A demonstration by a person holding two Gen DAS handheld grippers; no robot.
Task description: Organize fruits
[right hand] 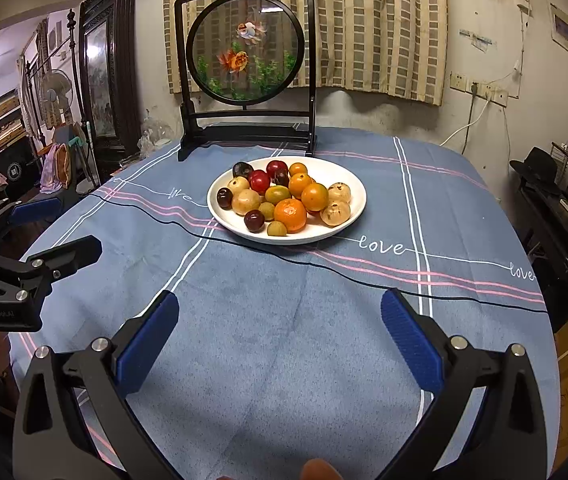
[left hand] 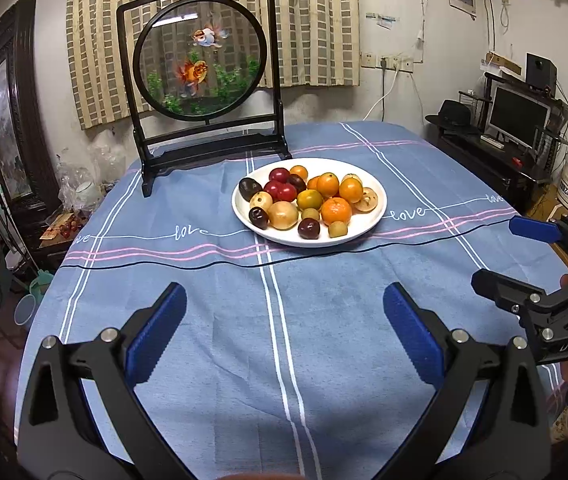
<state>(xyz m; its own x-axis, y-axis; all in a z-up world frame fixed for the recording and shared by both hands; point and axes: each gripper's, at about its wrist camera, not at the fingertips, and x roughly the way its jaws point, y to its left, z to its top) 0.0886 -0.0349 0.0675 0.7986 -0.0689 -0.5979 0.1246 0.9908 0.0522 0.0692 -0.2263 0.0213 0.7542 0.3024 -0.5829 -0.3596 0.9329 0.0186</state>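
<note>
A white plate (left hand: pixel 372 222) (right hand: pixel 348 224) sits mid-table on a blue cloth, piled with several fruits: oranges (left hand: pixel 336 210) (right hand: pixel 291 214), red and dark plums (left hand: pixel 308 228) (right hand: pixel 254 220), tan round fruits (left hand: pixel 282 215) (right hand: pixel 335 213) and small green ones. My left gripper (left hand: pixel 284 320) is open over bare cloth well short of the plate, nothing between its blue pads. My right gripper (right hand: pixel 277 326) is likewise open and empty, near the front of the table. Each gripper also shows at the edge of the other's view, the right gripper (left hand: pixel 524 256) and the left gripper (right hand: pixel 55 228), both open.
A black-framed round goldfish screen (left hand: pixel 203 56) (right hand: pixel 245 46) stands behind the plate at the table's far edge. A thin black cable (right hand: pixel 364 280) crosses the cloth in front of the plate. A desk with a monitor (left hand: pixel 518 116) is to the right, cluttered furniture to the left.
</note>
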